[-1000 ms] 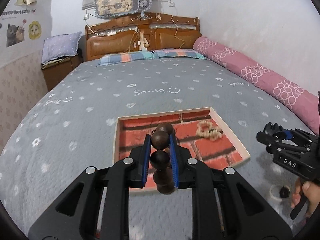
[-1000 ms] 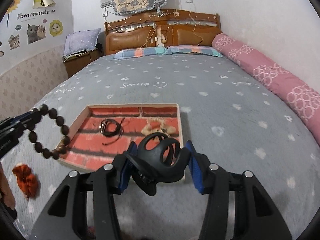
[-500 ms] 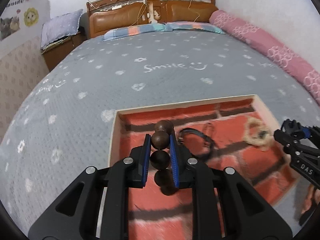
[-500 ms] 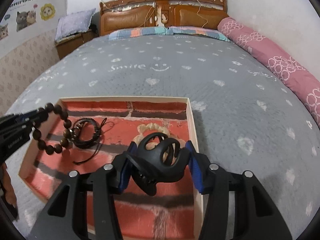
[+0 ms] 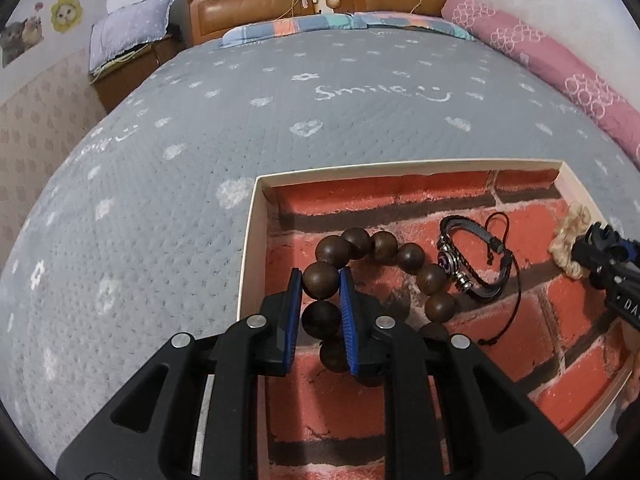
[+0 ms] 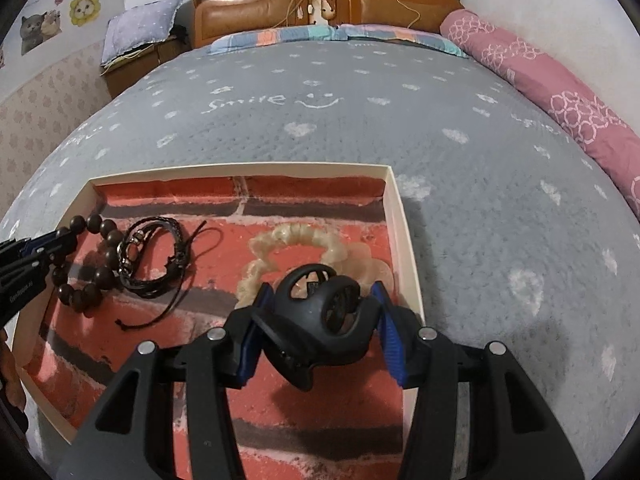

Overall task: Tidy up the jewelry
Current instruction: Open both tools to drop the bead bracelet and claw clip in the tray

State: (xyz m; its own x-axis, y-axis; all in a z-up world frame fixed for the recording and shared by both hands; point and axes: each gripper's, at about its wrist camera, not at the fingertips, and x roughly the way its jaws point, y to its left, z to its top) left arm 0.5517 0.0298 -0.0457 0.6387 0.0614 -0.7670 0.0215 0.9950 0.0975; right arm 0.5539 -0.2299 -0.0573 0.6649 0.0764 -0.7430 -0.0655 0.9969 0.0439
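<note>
While both grippers hang over the tray, stock reads as follows.

Step in hand: placing; two pieces being lowered into the tray (image 5: 251, 240), neither yet released.

Left gripper (image 5: 320, 304): narrow, pads clamped on one bead of the beads (image 5: 408, 258); the loop's far side appears to lie on the tray floor ahead and to the right of the fingertips.

Right gripper (image 6: 320, 322): fairly wide, jaws closed around a black clip (image 6: 320, 316), just above the floor by the tray's right wall; whether the clip touches the floor cannot be told.

Cord bracelet (image 5: 476, 264): on the floor, just right of the beads, touching or nearly so.

Scrunchie (image 6: 296, 252): cream, on the floor directly ahead of the right gripper, partly hidden by the clip.

Tray: brick-print inside, resting on a grey bedspread (image 6: 480, 160).

Next move, judged: open each gripper to drop its piece, then lift straight back; the clip wants setting short of the scrunchie, the beads clear of the cord.
</note>
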